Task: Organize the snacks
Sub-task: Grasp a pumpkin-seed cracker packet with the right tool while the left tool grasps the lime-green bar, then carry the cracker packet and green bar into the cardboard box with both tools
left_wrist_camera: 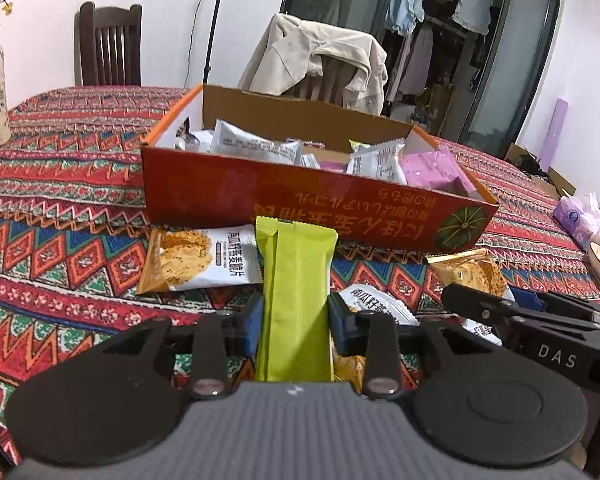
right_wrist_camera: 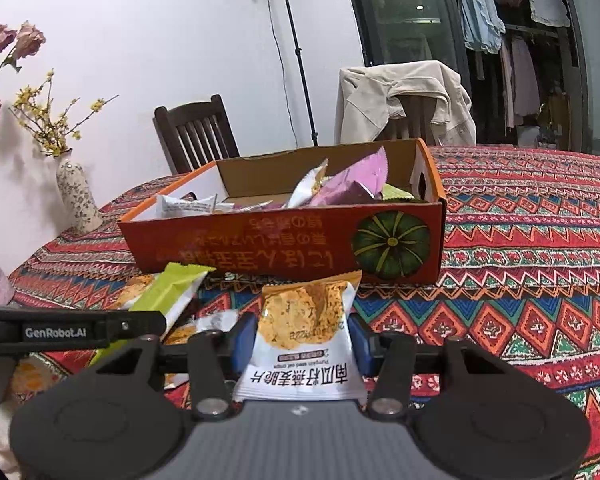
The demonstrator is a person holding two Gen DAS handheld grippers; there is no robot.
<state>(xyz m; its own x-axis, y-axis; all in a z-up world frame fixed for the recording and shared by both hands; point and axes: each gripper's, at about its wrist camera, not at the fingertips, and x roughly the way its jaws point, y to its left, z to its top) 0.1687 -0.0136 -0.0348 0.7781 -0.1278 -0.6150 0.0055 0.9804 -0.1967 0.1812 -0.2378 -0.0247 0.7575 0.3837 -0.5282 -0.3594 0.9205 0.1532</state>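
A green snack packet (left_wrist_camera: pixel 296 300) is pinched by the left gripper (left_wrist_camera: pixel 296 322) just before the orange box (left_wrist_camera: pixel 228 196) on the patterned counter (left_wrist_camera: pixel 60 208). An oat crisp packet (right_wrist_camera: pixel 304 332) is clamped in the right gripper (right_wrist_camera: pixel 300 344), near the same box of snacks.

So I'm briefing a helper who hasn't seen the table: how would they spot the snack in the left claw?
Find the long red cardboard box with a green pumpkin printed on it, on the patterned tablecloth. In front of its near wall, the left claw pinches a lime-green wrapper. It is long, narrow and plain; the packets nearby are white and orange.
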